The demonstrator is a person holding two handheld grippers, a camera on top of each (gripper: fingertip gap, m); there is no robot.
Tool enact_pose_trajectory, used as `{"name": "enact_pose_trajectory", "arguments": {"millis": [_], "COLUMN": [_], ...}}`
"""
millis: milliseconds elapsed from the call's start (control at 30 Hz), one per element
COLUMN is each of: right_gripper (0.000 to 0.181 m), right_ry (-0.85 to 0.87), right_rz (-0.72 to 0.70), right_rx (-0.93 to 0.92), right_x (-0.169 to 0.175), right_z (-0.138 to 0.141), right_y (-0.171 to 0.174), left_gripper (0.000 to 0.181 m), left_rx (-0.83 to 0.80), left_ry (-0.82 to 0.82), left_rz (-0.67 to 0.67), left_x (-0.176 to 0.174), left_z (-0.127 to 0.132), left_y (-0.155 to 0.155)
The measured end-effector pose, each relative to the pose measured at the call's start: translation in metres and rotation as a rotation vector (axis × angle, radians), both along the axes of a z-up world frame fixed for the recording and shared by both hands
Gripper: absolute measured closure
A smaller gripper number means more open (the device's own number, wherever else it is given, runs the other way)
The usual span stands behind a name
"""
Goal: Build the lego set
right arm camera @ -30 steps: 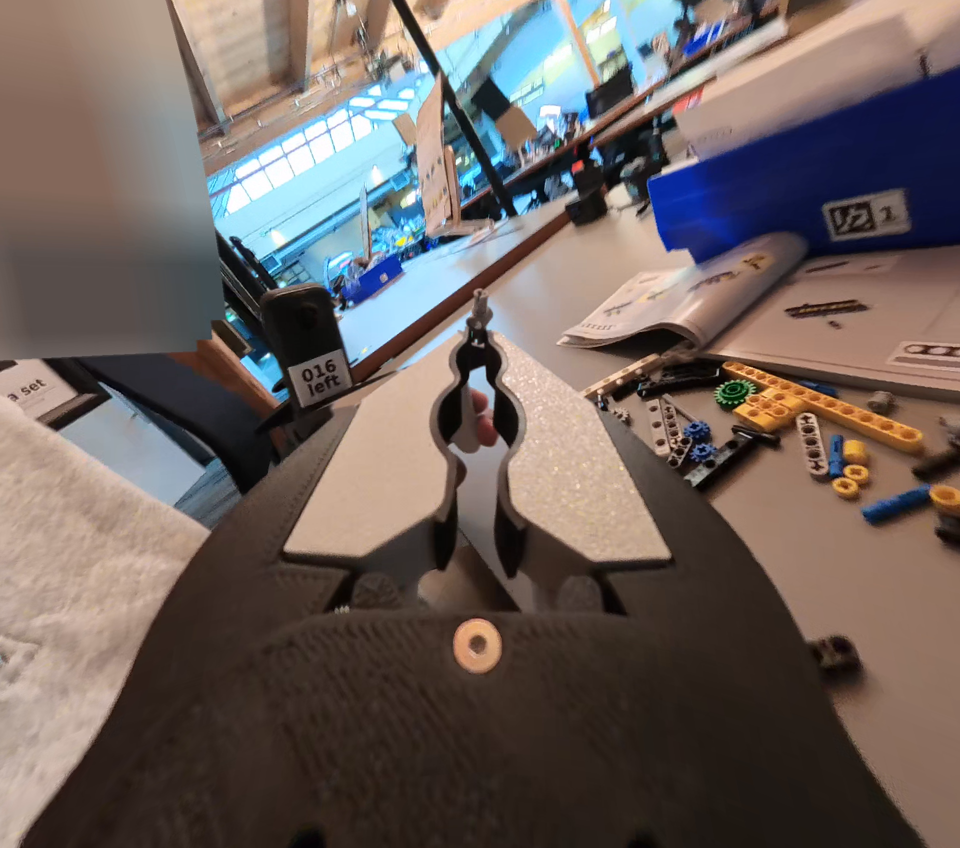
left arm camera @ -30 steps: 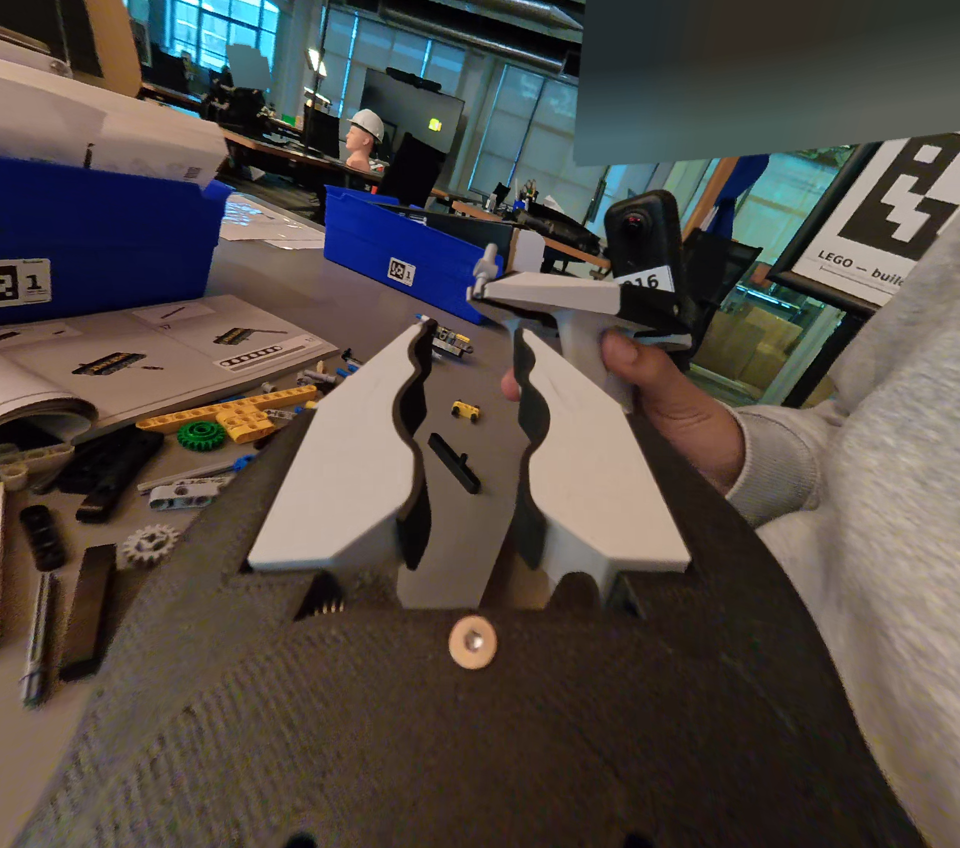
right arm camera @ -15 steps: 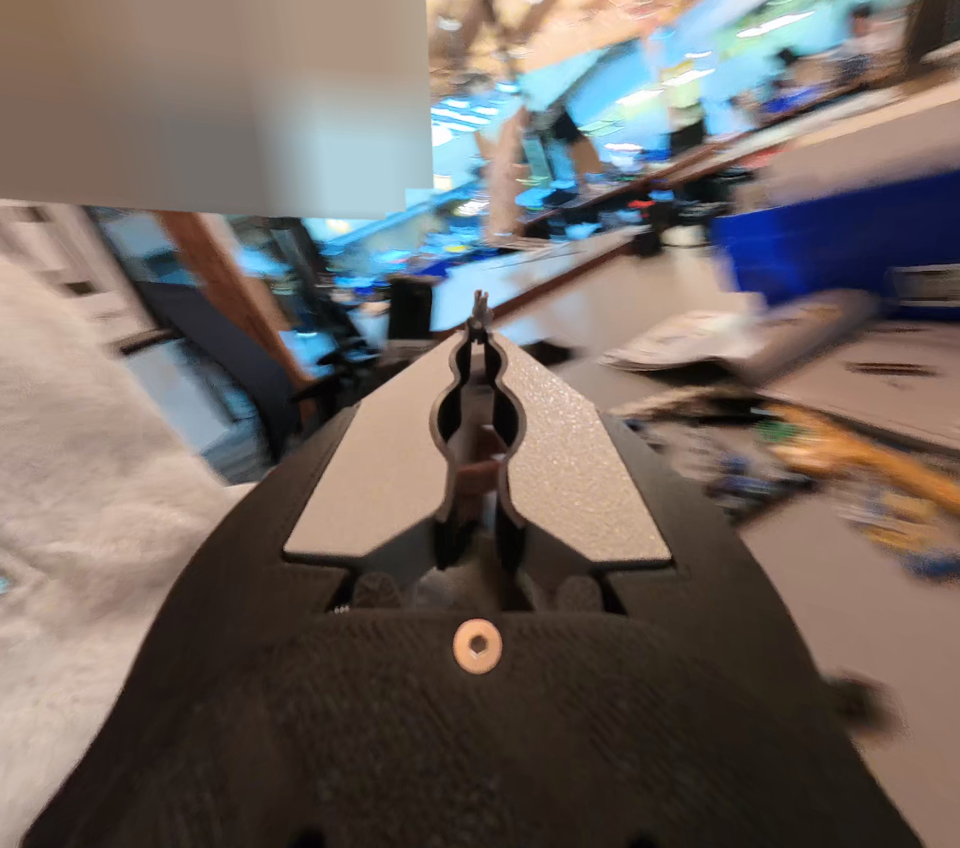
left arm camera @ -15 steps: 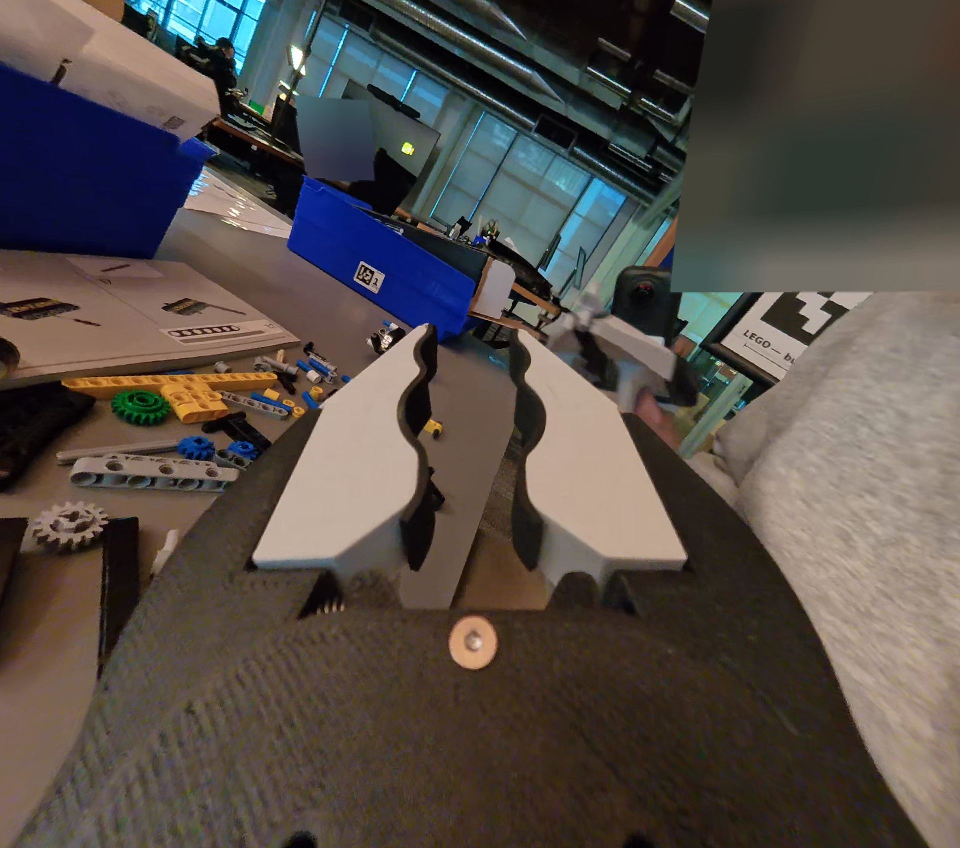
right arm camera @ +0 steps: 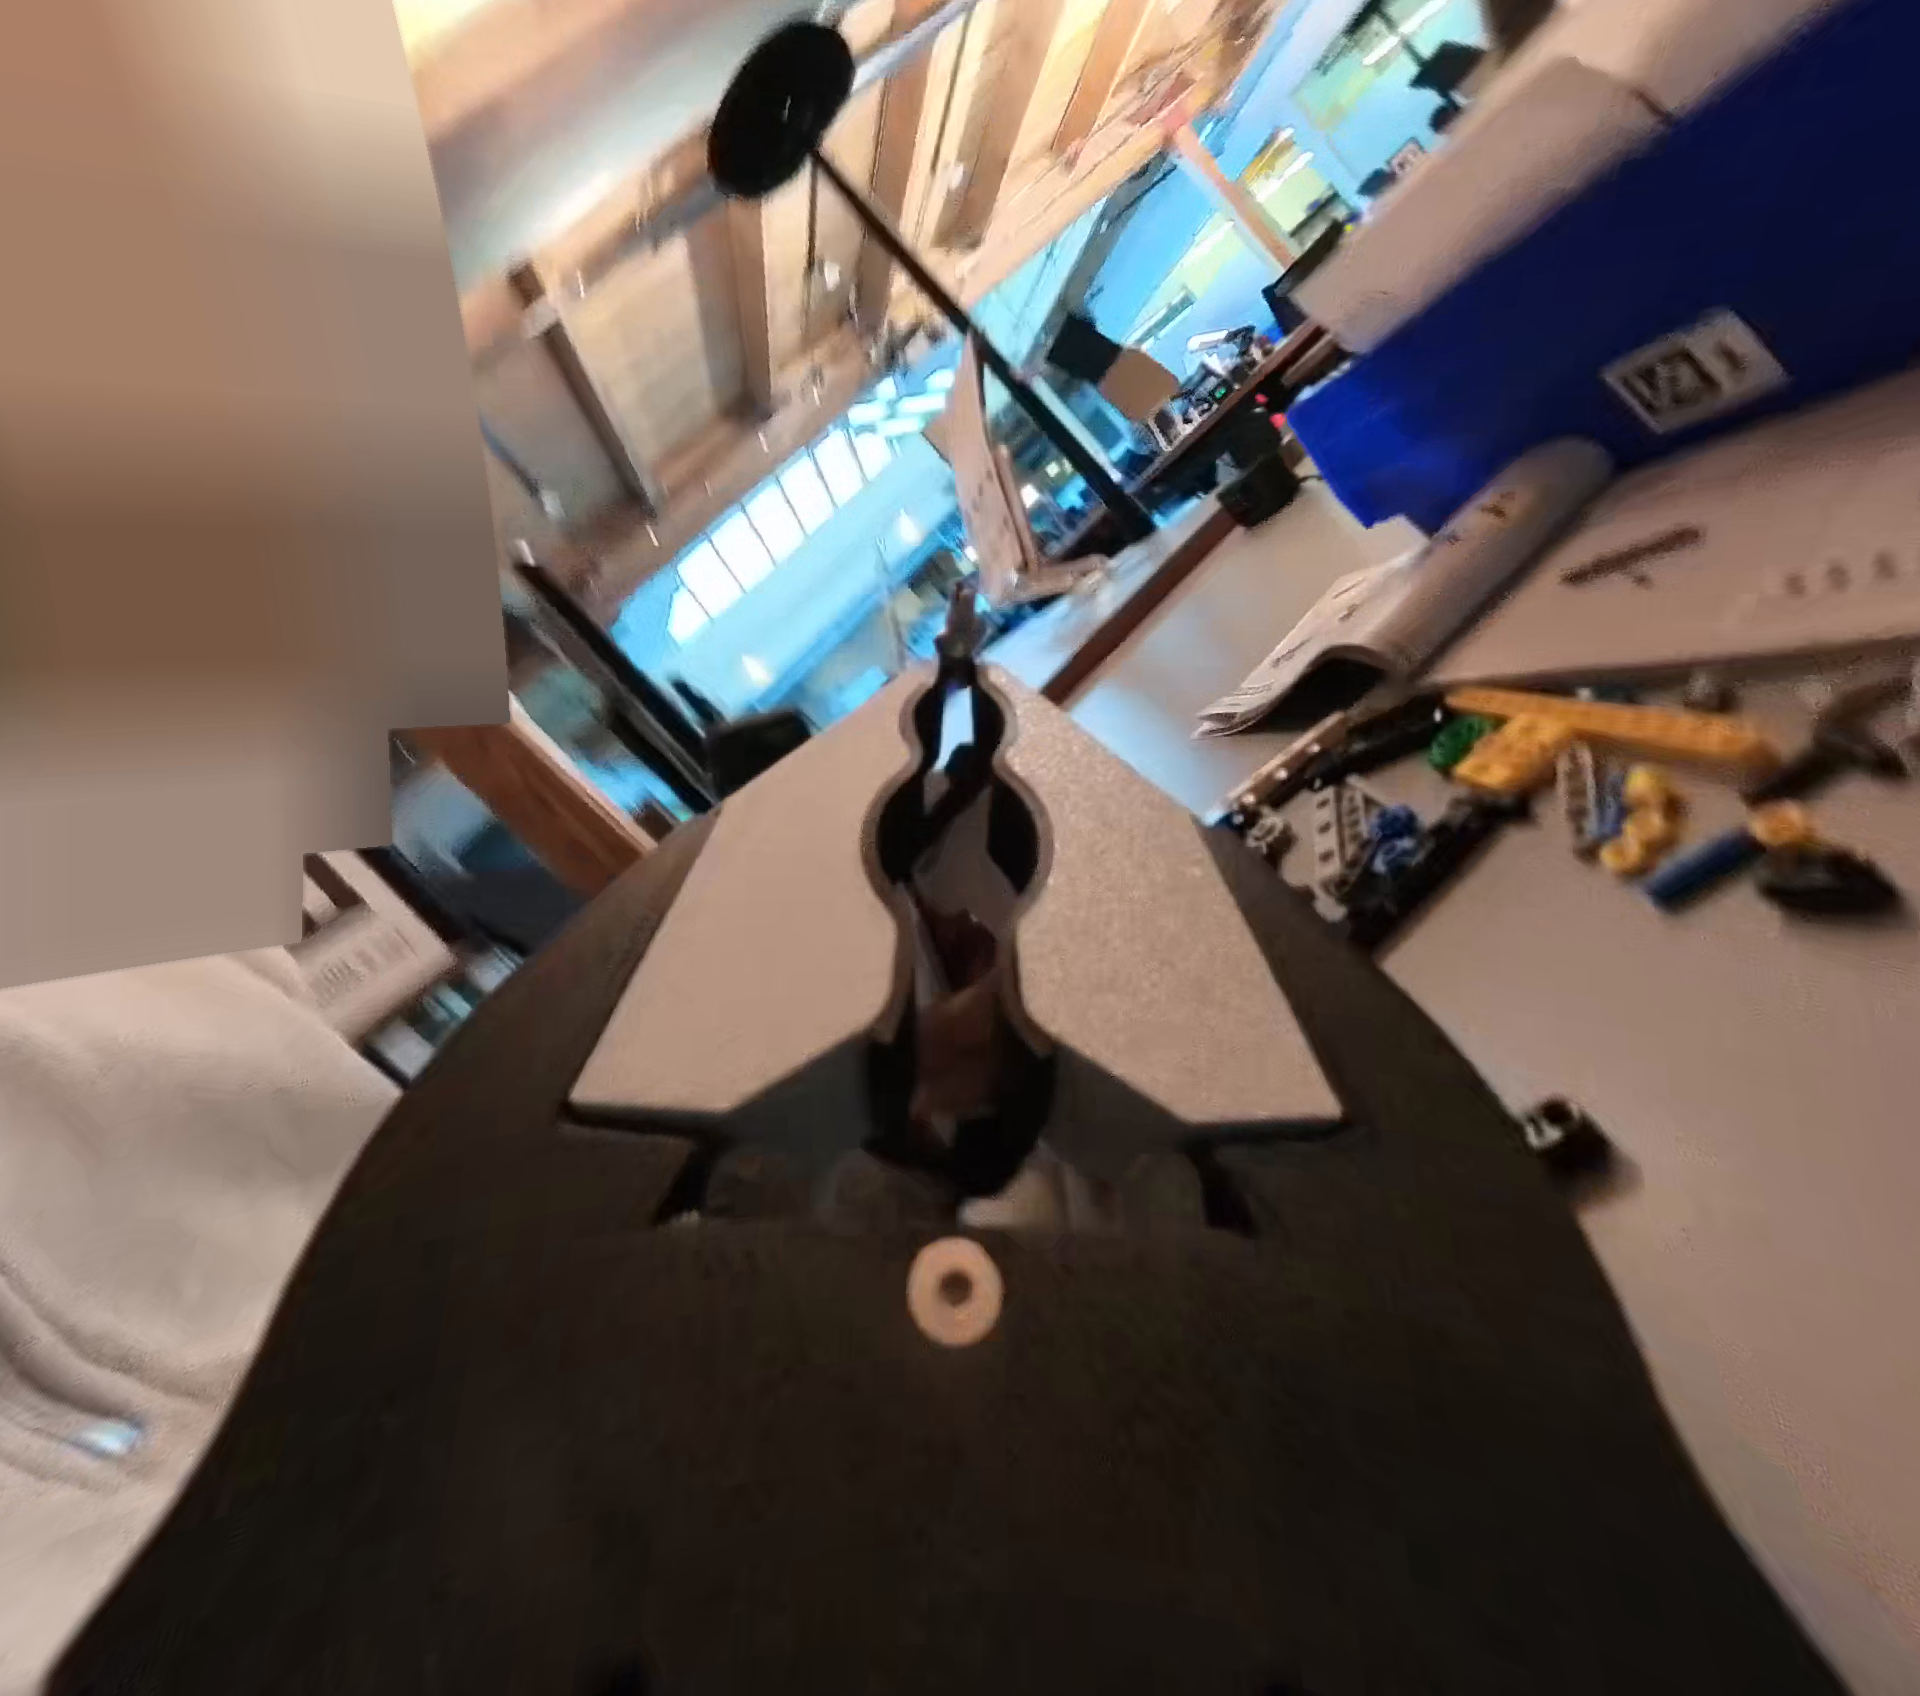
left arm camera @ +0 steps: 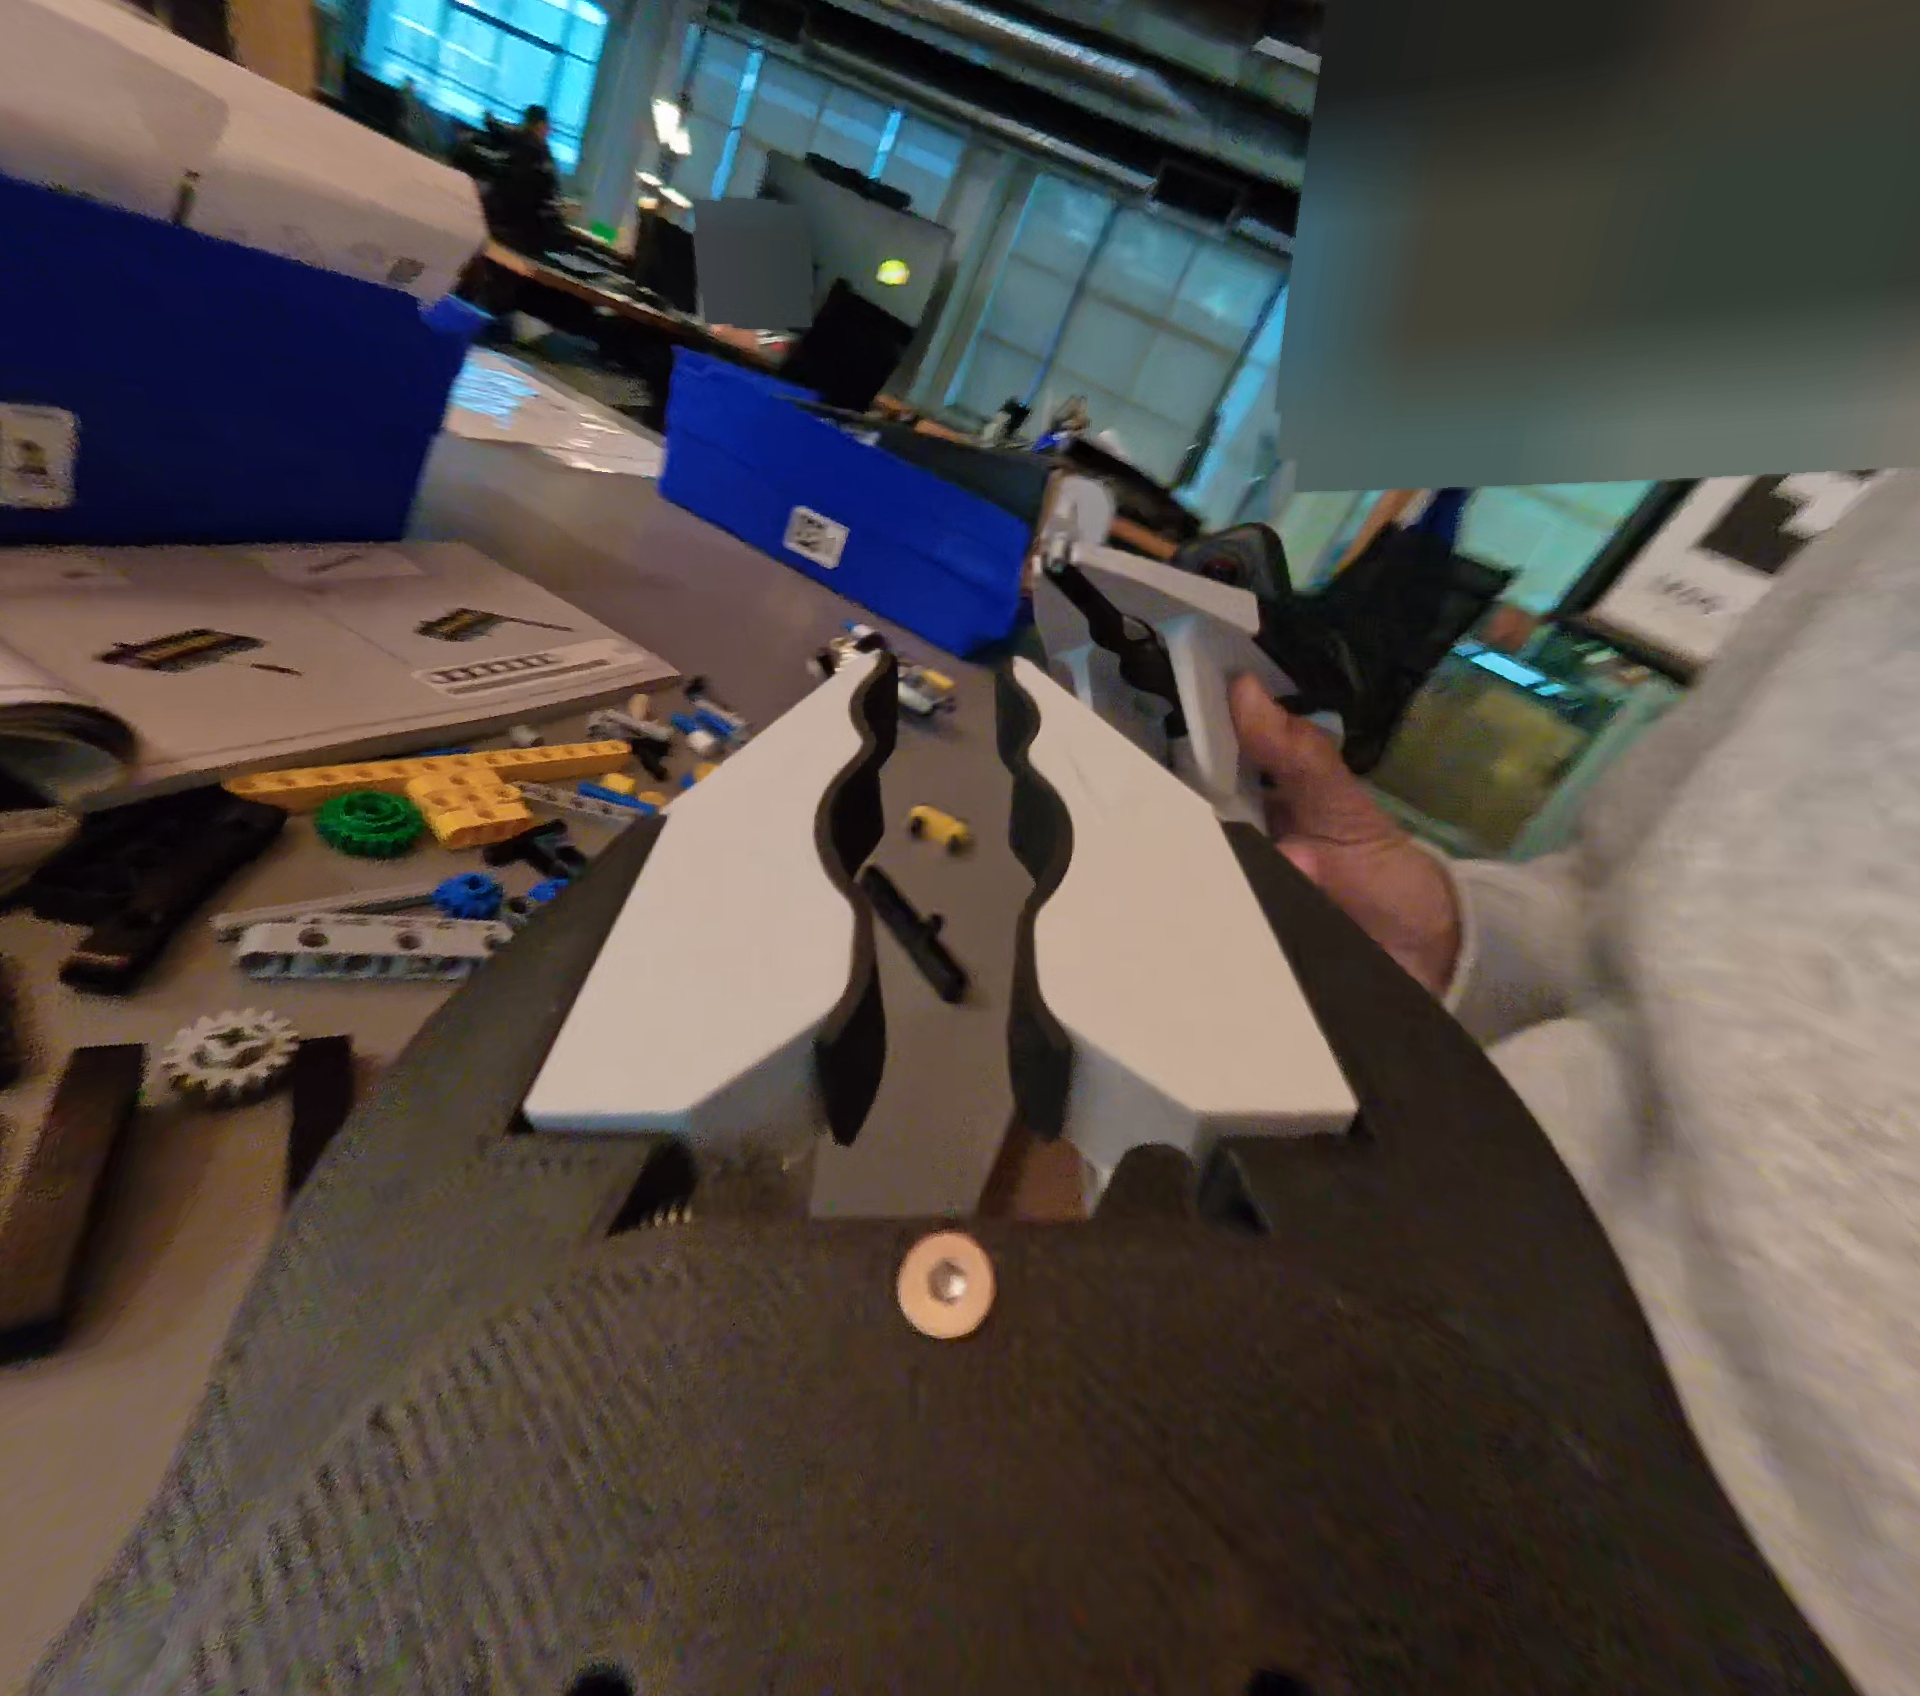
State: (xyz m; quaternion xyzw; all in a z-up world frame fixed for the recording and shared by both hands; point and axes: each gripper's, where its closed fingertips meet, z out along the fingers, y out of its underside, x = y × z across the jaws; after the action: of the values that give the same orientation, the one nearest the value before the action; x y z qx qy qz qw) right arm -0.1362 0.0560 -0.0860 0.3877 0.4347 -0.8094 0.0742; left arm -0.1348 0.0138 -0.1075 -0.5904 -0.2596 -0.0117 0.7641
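Fingers (right arm camera: 925, 737) of right gripper (right arm camera: 958, 678) around small grey piece (right arm camera: 958, 616)

Loose bricks (right arm camera: 1621, 799) smeared by motion blur, open booklet (left arm camera: 291, 659) cut by left edge, small grey piece (right arm camera: 958, 616) at right gripper (right arm camera: 961, 690) tip indistinct

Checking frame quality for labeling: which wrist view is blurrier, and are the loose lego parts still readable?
Right wrist view: heavy motion smear, yellow beam and neighbours streaked. Left wrist view: milder blur, green gear and black pin readable; wide-angle bending at the edges.
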Motion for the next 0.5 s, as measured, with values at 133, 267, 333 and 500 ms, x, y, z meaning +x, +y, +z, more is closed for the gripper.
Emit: {"name": "enact_pose_trajectory", "arguments": {"millis": [133,267,333,500], "right_gripper": [0.180,0.179,0.180,0.180], "right_ry": [-0.137,-0.069,-0.088,-0.156], "right_rz": [-0.003,0.033,0.064,0.176], "right_rx": [-0.133,-0.080,-0.104,-0.170], "right_x": [-0.015,-0.005,-0.003,0.005], "right_z": [-0.012,-0.004,-0.005,-0.009], "right_y": [0.017,0.002,-0.004,-0.017], "left_gripper": [0.164,0.156,0.151,0.152], "left_rx": [-0.130,-0.204,-0.236,-0.258], "left_ry": [0.101,0.154,0.160,0.201], "left_rz": [0.151,0.134,0.123,0.171], "left_x": [-0.003,0.007,0.012,0.012], "left_z": [-0.006,-0.011,-0.014,-0.011], "left_y": [0.008,0.026,0.034,0.035]}}
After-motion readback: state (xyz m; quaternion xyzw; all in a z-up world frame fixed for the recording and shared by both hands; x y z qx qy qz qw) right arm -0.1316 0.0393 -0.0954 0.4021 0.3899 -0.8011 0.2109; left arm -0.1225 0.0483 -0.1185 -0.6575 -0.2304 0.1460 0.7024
